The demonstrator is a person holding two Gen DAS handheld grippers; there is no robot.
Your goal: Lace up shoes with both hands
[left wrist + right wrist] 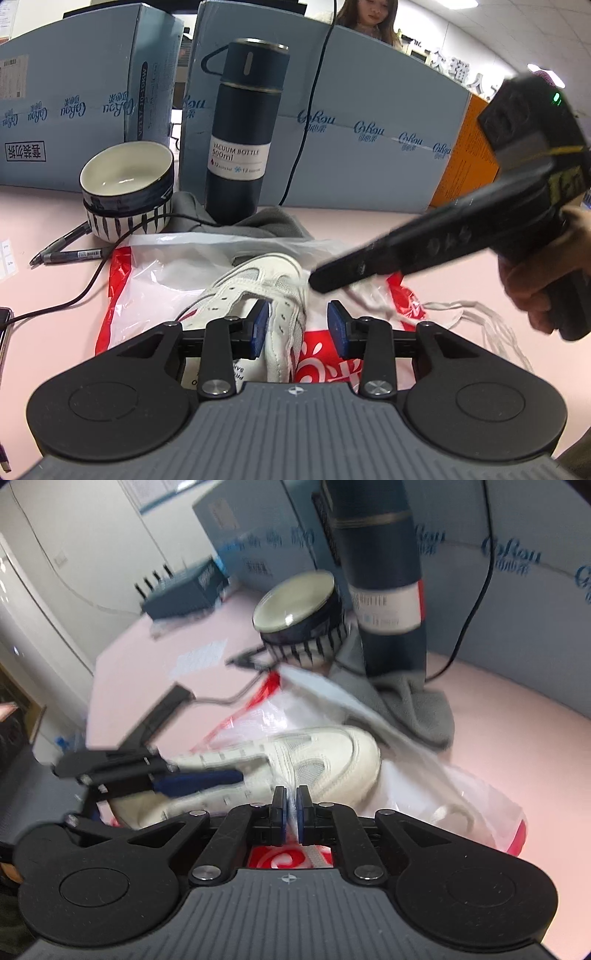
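On the plastic bag [147,280] across the pink tabletop [55,295] lies one white shoe [258,288], light and soft; its limp lace [295,808] slips, so I'd pinch near the tip. My left tool [300,328] stands part open astride the eyelet flap; my right tool [291,808] is nearly closed on the lace.

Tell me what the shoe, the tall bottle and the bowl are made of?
The shoe looks like smooth white leather or imitation leather with grey mesh panels, stitched seams showing. The tall bottle seems to be metal with a matte dark blue coat and shiny rings. The bowl looks like glazed ceramic: glossy cream inside, painted stripes outside.
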